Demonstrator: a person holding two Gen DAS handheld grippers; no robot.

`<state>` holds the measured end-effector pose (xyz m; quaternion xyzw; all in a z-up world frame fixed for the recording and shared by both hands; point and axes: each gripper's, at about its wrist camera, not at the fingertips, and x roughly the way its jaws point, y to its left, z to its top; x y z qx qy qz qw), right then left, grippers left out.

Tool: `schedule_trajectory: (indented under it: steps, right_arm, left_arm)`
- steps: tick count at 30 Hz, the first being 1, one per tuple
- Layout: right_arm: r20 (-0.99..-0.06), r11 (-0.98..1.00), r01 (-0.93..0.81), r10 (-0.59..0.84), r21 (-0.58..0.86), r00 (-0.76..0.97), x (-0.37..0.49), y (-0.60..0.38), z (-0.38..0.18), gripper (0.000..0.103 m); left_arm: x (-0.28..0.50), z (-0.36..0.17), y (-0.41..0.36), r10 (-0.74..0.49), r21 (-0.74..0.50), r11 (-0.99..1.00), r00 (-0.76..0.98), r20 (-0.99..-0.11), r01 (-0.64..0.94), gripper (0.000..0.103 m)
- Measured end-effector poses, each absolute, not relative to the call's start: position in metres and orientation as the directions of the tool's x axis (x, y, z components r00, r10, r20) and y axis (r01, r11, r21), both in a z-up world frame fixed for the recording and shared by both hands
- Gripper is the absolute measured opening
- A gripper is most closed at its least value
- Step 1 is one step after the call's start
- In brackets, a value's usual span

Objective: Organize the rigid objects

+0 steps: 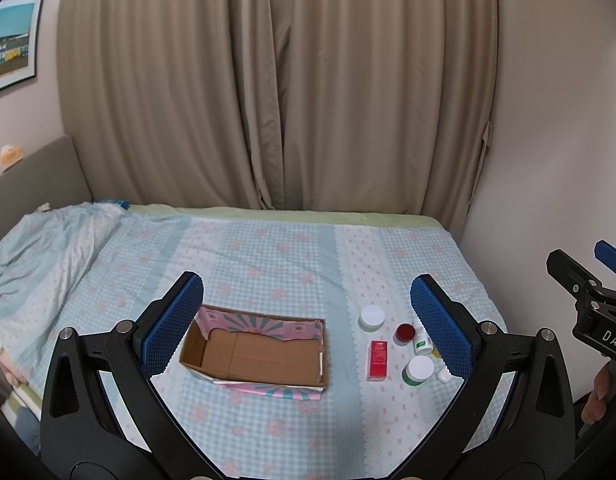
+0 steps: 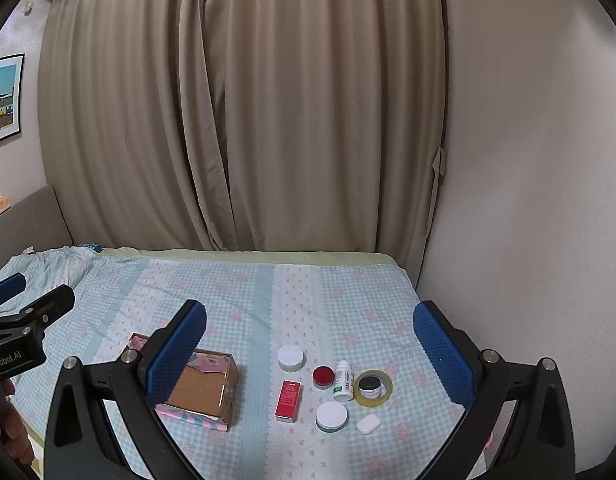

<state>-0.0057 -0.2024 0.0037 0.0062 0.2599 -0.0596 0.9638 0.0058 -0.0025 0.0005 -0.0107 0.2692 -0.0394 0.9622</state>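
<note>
Beige curtains hang behind the checked bedspread (image 2: 235, 292) you work over. Nothing is packed yet: the open cardboard box (image 1: 259, 354) sits empty at your nine o'clock. Both the left gripper (image 1: 308, 324) and right gripper (image 2: 310, 352) gape wide, empty. Next, close squarely on the red carton (image 2: 287, 400), near smooth round jars (image 2: 331, 416) and the tape roll (image 2: 374, 388).

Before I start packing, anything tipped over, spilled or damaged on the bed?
Nothing spilled. The cardboard box has a ragged, torn far wall and its near flap is splayed flat on the bedspread. A small dark-lidded jar sits inside the tape roll, so they are nested.
</note>
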Motion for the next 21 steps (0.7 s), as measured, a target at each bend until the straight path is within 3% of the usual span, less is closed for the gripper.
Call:
schedule_trajectory:
  steps: [21]
  right_arm:
    - [-0.492,0.994,0.112,-0.107,-0.019,0.864,-0.0060,-0.1963,0.0047,0.103]
  left_arm:
    - [0.0039,0.0010,0.0021,-0.094,-0.057,0.996,0.852,-0.516,0.075,0.103]
